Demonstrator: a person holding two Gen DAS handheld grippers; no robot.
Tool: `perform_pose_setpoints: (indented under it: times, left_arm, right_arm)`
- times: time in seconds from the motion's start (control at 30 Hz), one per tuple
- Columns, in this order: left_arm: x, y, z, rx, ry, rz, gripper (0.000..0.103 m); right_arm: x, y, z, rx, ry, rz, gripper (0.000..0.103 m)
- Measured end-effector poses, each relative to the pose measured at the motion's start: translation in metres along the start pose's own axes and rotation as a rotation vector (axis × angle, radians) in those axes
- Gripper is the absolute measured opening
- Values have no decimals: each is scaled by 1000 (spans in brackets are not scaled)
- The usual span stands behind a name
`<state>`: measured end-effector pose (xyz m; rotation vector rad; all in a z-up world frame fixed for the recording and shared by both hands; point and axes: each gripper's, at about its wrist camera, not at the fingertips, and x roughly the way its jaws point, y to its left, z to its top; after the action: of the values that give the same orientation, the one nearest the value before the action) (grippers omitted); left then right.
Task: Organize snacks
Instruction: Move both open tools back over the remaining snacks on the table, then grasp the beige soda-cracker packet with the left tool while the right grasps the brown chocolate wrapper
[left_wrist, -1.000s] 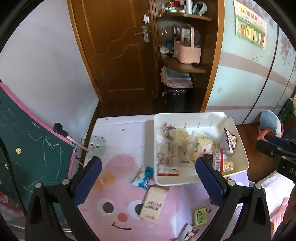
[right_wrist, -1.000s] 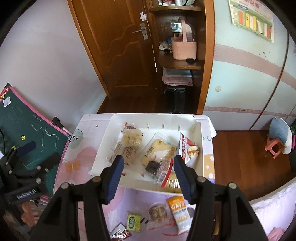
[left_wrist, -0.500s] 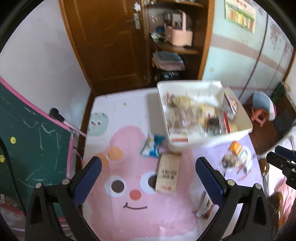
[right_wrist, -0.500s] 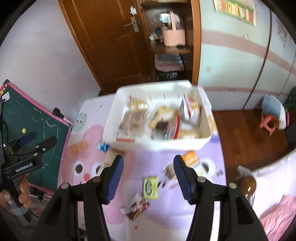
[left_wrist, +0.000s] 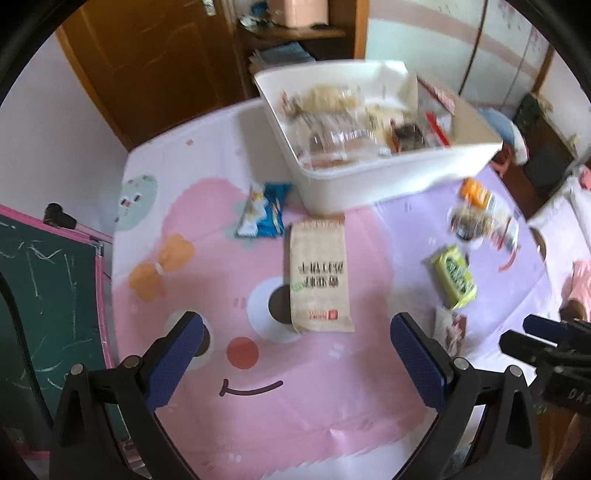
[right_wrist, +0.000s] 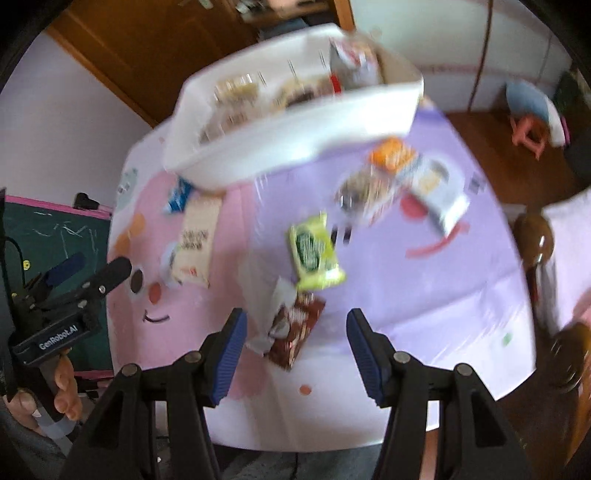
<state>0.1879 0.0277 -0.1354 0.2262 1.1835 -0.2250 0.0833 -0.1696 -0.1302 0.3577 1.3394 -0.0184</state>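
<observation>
A white bin (left_wrist: 399, 177) stands at the far edge of the tabletop (left_wrist: 295, 413), already holding several snack packets. Loose snacks lie in front of it. A blue packet (left_wrist: 264, 212) sits just beside the bin's near left corner, and a tan packet (left_wrist: 319, 275) lies lengthwise toward the middle of the tabletop, its far end close to the bin wall. A green packet (right_wrist: 316, 253) is right of centre. A brown packet (right_wrist: 291, 328) is just nearer than it, with a pale wrapper against its left side. An orange packet (right_wrist: 391, 153) and two more, too blurred to tell apart, lie near the bin's right end.

The left hand-held gripper (left_wrist: 295, 360) has its jaws wide apart and empty, pointing down with the tan packet just beyond its tips. The right hand-held gripper (right_wrist: 293, 349) is about half open, also empty, with the brown packet between and just ahead of its fingers.

This looks like the approach before a pick, each gripper lining up on its own packet. Next, each jaw pair needs to straddle its flat packet, get low enough to catch an edge, close, then carry it over the bin wall.
</observation>
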Motion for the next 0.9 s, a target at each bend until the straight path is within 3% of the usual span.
perform_pose_setpoints:
  times: [0.23,0.53,0.63,0.73,0.9]
  left_arm:
    - [42,-6,-10,54,77,-10,101]
    - [76,-2,0,27,113,-45,101]
    - [87,1,7,-4,125,-61,101]
    - [100,3,11,-26,147,-72,101]
    - [115,4,12,-38,163,-78,98]
  right_arm:
    - [53,-6,-19,147,97,22,56]
    - [80,17,-24,117,118,-9,57]
    - [83,27,-23,72,106,-52,51]
    - [85,31,-21,46,90,-80,36]
    - [84,35,-19,11,78,-100,32]
